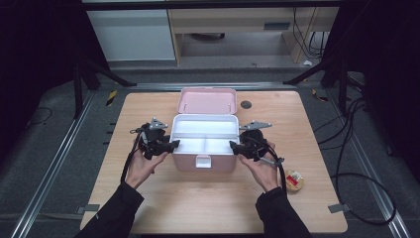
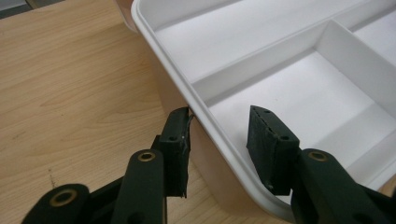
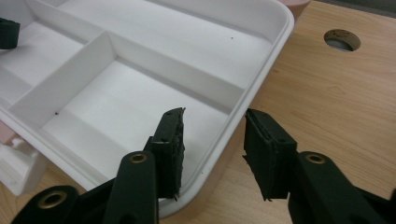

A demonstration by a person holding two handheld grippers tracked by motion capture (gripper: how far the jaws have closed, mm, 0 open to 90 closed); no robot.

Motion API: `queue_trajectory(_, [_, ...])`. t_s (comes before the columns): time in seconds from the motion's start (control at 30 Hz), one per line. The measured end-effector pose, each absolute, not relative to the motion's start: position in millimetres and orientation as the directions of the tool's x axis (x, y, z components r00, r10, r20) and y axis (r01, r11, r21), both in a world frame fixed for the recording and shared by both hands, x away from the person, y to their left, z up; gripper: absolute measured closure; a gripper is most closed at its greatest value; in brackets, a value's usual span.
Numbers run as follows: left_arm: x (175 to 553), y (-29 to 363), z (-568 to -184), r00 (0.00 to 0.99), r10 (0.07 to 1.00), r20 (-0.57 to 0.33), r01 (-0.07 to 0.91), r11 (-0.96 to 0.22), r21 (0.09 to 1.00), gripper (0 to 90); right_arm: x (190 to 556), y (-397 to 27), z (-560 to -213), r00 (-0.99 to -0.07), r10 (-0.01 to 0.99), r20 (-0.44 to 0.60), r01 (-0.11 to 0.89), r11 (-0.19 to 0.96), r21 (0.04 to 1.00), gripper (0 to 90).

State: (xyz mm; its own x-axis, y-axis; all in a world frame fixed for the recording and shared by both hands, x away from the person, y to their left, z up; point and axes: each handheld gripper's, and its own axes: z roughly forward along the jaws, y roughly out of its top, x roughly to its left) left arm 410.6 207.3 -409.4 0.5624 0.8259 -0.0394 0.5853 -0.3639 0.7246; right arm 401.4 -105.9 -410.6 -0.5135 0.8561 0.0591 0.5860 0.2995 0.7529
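**Straddling the tray rim, both sides**

My left gripper (image 2: 219, 135) and right gripper (image 3: 212, 140) stand apart over opposite rims of the white tray (image 1: 204, 130) seated in the pink box (image 1: 203, 161) mid-table. Next, I judge: clamp together, lift level.

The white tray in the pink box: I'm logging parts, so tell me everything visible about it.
The white tray looks like smooth plastic and sits in the open pink box at mid-table. Dividers make one long back compartment and two front ones, all empty. The left tongs and right tongs each straddle a side rim, open.
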Motion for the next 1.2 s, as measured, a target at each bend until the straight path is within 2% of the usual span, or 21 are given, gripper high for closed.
queue_trajectory(0.03, [411, 208, -408, 0.572, 0.82, -0.035, 0.576, -0.37, 0.729, 56.8, 402, -106, -411, -0.52, 0.852, 0.062, 0.582, 0.3, 0.756, 47.5])
queue_trajectory(0.13, [409, 213, -399, 0.595, 0.804, -0.009, 0.536, -0.388, 0.749, 47.3, 401, -109, -405, -0.519, 0.854, 0.034, 0.553, 0.305, 0.775, 44.5])
queue_trajectory(0.27, [411, 224, -390, 0.638, 0.77, 0.019, 0.473, -0.411, 0.78, 39.9, 401, -121, -393, -0.528, 0.849, 0.027, 0.495, 0.282, 0.822, 39.8])
queue_trajectory(0.33, [414, 228, -388, 0.66, 0.749, 0.064, 0.433, -0.448, 0.782, 38.0, 404, -127, -389, -0.532, 0.847, 0.018, 0.478, 0.282, 0.832, 37.5])
queue_trajectory(0.43, [421, 233, -381, 0.696, 0.714, 0.076, 0.424, -0.493, 0.759, 39.4, 410, -135, -380, -0.544, 0.839, -0.021, 0.445, 0.309, 0.84, 35.6])
queue_trajectory(0.5, [427, 236, -373, 0.719, 0.687, 0.105, 0.387, -0.521, 0.761, 38.6, 414, -137, -375, -0.57, 0.821, -0.026, 0.429, 0.324, 0.843, 37.2])
queue_trajectory(0.57, [433, 238, -366, 0.744, 0.661, 0.097, 0.367, -0.525, 0.768, 37.3, 420, -138, -372, -0.604, 0.797, -0.011, 0.44, 0.345, 0.829, 37.3])
queue_trajectory(0.77, [447, 237, -352, 0.794, 0.602, 0.079, 0.351, -0.562, 0.749, 34.6, 429, -130, -362, -0.673, 0.732, -0.106, 0.376, 0.462, 0.803, 40.7])
queue_trajectory(0.8, [451, 233, -349, 0.828, 0.557, 0.071, 0.335, -0.591, 0.734, 35.5, 433, -127, -357, -0.706, 0.701, -0.097, 0.366, 0.479, 0.797, 42.9])
queue_trajectory(0.97, [457, 217, -349, 0.859, 0.497, 0.126, 0.285, -0.667, 0.688, 40.2, 447, -119, -347, -0.788, 0.607, -0.101, 0.308, 0.532, 0.789, 48.4])
queue_trajectory(1.03, [458, 214, -350, 0.868, 0.481, 0.123, 0.281, -0.681, 0.676, 43.0, 450, -117, -346, -0.797, 0.594, -0.109, 0.3, 0.546, 0.782, 51.7])
queue_trajectory(1.13, [462, 206, -355, 0.888, 0.445, 0.116, 0.273, -0.713, 0.646, 47.8, 457, -108, -348, -0.848, 0.505, -0.161, 0.246, 0.644, 0.724, 56.8])
queue_trajectory(1.2, [465, 198, -362, 0.904, 0.408, 0.129, 0.262, -0.766, 0.587, 50.5, 460, -104, -351, -0.868, 0.466, -0.172, 0.23, 0.684, 0.692, 58.7])
